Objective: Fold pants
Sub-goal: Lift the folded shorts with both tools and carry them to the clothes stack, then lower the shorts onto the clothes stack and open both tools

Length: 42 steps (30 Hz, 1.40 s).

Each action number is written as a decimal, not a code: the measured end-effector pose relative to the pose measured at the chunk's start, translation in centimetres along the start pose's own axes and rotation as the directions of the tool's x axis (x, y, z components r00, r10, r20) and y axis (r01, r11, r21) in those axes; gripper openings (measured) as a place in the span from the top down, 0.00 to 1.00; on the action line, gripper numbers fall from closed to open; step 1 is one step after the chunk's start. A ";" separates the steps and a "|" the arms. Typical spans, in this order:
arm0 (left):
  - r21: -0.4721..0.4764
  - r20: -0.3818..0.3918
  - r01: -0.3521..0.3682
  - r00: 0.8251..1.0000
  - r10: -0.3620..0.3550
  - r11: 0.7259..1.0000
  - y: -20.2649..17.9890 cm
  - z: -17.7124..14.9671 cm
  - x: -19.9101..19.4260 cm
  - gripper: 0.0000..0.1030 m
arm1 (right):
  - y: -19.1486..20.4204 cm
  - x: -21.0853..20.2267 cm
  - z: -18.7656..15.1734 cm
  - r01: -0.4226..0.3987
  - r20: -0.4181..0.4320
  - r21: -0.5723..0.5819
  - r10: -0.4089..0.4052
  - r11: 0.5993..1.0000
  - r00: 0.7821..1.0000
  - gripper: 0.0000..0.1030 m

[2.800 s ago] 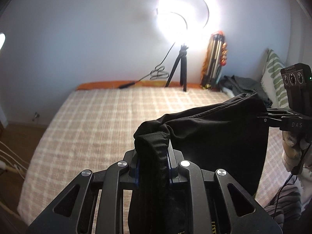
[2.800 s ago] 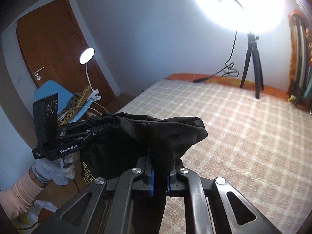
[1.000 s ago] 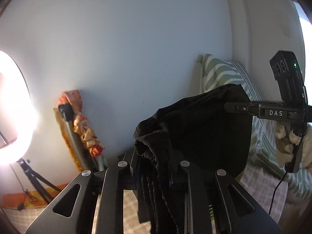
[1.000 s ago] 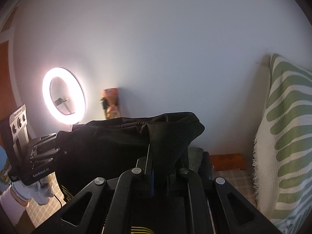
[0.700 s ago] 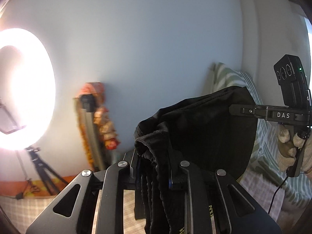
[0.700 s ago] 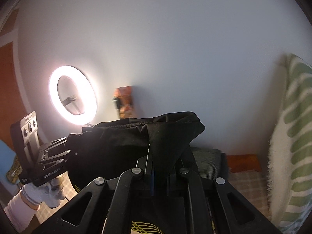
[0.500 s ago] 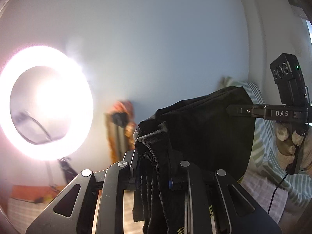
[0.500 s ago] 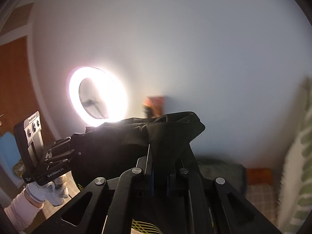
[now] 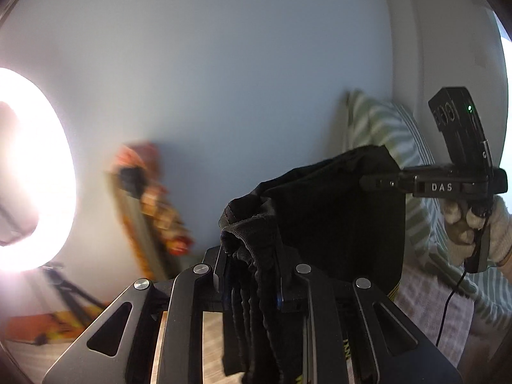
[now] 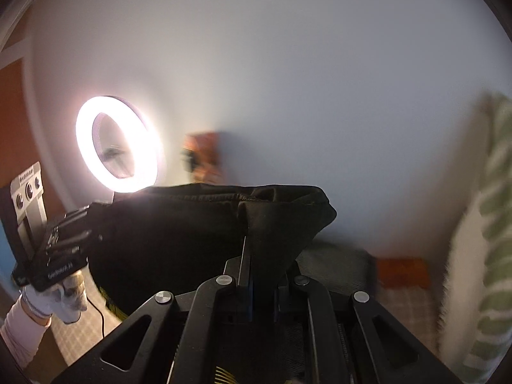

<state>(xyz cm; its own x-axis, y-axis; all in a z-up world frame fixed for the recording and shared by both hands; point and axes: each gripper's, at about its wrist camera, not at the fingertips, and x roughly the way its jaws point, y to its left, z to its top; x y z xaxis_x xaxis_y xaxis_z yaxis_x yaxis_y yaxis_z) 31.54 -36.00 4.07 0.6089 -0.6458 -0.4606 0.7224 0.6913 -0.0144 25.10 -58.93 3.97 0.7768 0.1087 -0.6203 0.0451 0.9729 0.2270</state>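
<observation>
The black pants (image 9: 332,220) hang in the air, stretched between both grippers, with yellow print near the lower edge. My left gripper (image 9: 251,275) is shut on a bunched edge of the pants; it also shows in the right wrist view (image 10: 92,224) at the left. My right gripper (image 10: 260,265) is shut on the other end of the pants (image 10: 192,233); it shows in the left wrist view (image 9: 368,180) at the right, held by a gloved hand. Both are raised and point at the wall.
A lit ring light (image 10: 118,147) on a tripod stands to the left. A green striped pillow (image 10: 480,240) leans at the right. The checked bed cover (image 9: 425,304) lies below. An orange bundle (image 9: 150,198) leans on the wall.
Both grippers have swung the pants around: first right toward the pillow, then left, and now slightly right again. The view is blurred. The grips have not changed.
</observation>
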 end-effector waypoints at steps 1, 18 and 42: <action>0.000 -0.016 0.006 1.000 -0.006 1.000 -0.5 -0.2 1.6 0.83 | -1.5 0.6 -0.4 0.022 -0.015 0.010 -0.022 1.000 1.000 0.95; -0.039 -0.174 -0.069 0.983 0.062 0.997 2.1 -3.6 14.7 0.83 | -7.8 16.7 -3.0 0.149 -0.210 -0.092 -0.165 0.985 0.964 0.94; -0.112 -0.158 -0.127 0.982 0.108 0.986 2.7 -3.6 8.9 0.30 | -6.3 13.0 -4.3 0.351 -0.158 0.005 -0.346 0.936 0.925 0.27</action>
<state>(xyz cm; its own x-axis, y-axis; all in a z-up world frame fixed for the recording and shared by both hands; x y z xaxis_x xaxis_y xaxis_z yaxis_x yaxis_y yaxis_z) 37.75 -38.74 -3.25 0.6242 -0.5078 -0.5937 0.5981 0.7995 -0.0550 32.25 -62.72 -8.77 0.6032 -0.2040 -0.7711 0.3186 0.9479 -0.0015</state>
